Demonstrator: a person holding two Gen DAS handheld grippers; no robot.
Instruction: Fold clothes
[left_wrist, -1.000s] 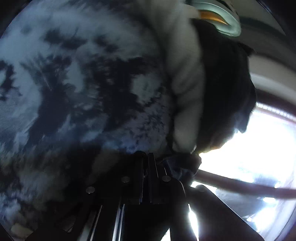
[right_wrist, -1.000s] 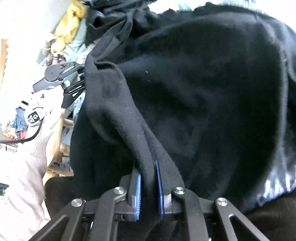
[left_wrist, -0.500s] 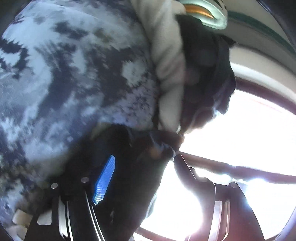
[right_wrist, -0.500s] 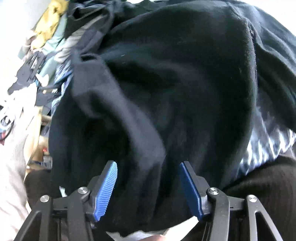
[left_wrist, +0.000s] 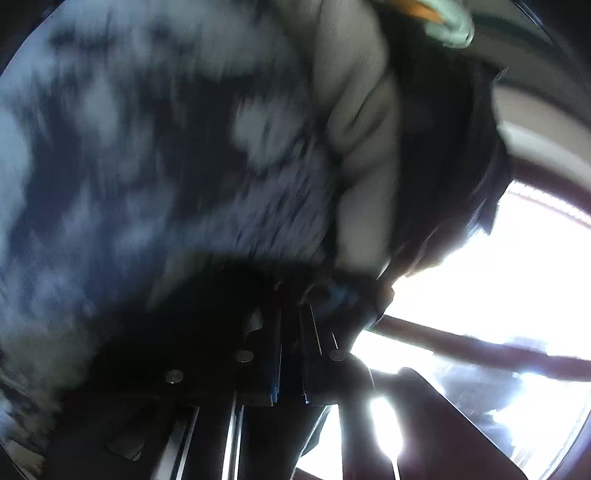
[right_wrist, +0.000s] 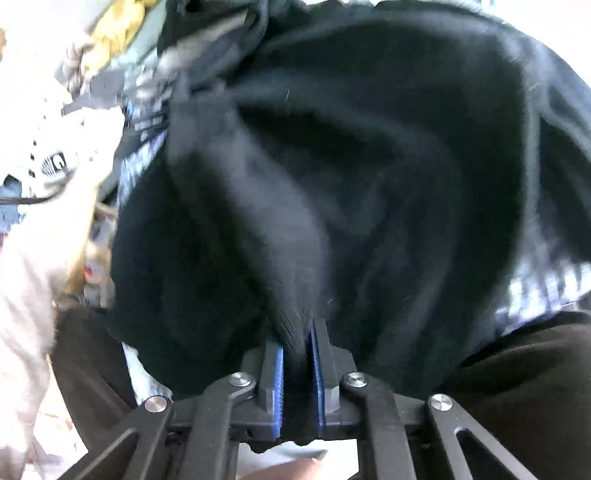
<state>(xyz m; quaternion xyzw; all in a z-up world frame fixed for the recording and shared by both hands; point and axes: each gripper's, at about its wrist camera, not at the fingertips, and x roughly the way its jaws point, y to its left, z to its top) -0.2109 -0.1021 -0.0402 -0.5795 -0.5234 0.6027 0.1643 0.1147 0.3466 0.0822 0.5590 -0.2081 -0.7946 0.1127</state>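
We pinch a ridge of the black garment (right_wrist: 369, 177) in our closing right gripper (right_wrist: 297, 343); our left gripper (left_wrist: 291, 314), jaws nearly together, clamps dark cloth beside blue-and-white patterned fabric (left_wrist: 147, 147).

Both fisheye views are motion-blurred; harsh window glare backlights the left.

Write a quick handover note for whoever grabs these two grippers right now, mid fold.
Right gripper: closing on a pinched ridge of the black garment, fabric between its pads.
Left gripper: shut, dark cloth bunched at its tips; the view is blurred and backlit, so confirm its hold.
Things: the black garment is bunched and draped over a blue and white patterned cloth; more clothes are heaped behind.
Done: both grips are set; no finished fold shows.
Left: spread the garment flat, fold it, set it aside.
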